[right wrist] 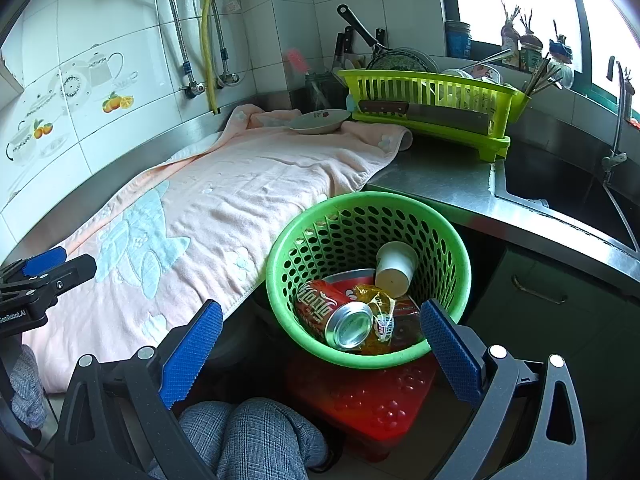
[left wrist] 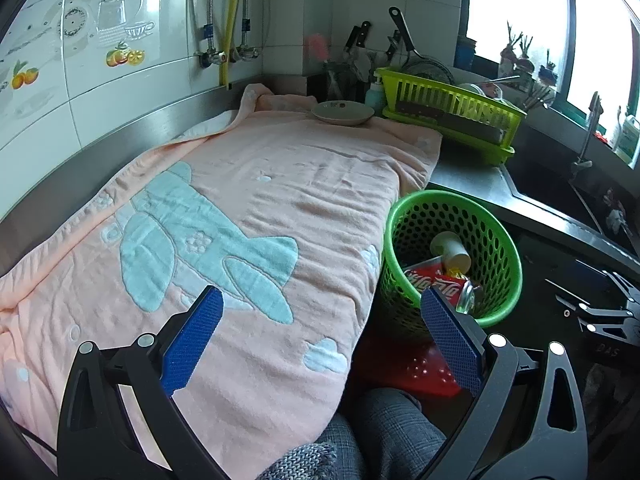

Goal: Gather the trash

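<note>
- Left hand-held gripper (left wrist: 322, 308): jaws wide apart, holding nothing, above the towel (left wrist: 248, 200).
- Right hand-held gripper (right wrist: 322, 320): jaws wide apart, empty, over the basket (right wrist: 280, 280) holding a can (right wrist: 332, 312) and a cup (right wrist: 394, 268).

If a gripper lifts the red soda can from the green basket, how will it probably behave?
The red soda can looks dented, so probably empty and light, and apt to crush further. It lies on its side against the yellow wrapper, so a push may roll it. Its metal looks shiny, perhaps slippery.
</note>
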`<act>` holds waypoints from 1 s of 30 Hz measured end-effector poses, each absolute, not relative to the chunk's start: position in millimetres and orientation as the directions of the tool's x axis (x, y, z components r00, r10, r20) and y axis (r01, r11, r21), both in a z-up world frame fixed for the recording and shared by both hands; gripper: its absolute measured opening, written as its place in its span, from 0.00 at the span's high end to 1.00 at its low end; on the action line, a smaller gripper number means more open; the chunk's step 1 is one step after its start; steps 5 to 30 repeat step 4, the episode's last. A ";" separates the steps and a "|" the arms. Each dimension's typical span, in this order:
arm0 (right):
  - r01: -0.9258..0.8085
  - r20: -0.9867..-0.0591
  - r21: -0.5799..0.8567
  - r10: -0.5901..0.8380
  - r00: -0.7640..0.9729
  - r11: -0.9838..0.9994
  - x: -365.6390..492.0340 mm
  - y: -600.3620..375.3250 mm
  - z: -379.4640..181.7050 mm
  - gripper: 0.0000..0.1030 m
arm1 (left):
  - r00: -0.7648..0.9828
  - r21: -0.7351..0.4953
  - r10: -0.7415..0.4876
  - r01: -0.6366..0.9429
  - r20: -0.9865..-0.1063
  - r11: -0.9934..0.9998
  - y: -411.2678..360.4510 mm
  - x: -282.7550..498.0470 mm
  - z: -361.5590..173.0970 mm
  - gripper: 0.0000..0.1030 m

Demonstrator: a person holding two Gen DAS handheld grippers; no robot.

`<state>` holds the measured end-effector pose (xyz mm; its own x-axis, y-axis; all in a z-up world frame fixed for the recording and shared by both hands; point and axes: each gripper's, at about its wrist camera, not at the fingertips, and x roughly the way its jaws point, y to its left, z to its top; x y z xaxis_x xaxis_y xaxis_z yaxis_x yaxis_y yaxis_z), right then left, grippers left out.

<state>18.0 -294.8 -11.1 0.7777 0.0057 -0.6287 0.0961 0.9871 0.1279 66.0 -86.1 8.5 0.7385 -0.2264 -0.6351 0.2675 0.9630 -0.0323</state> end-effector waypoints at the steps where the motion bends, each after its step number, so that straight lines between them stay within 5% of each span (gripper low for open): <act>1: 0.096 -0.629 0.128 0.006 0.777 0.987 18.0 -293.9 -11.2 0.07 | 0.738 -0.034 -0.226 0.266 -0.636 0.963 -85.8 66.2 8.5 0.05; 30: 0.096 -0.628 0.130 0.008 0.778 0.987 18.3 -293.4 -11.2 0.07 | 0.737 -0.031 -0.219 0.260 -0.639 0.965 -84.1 66.5 7.5 0.05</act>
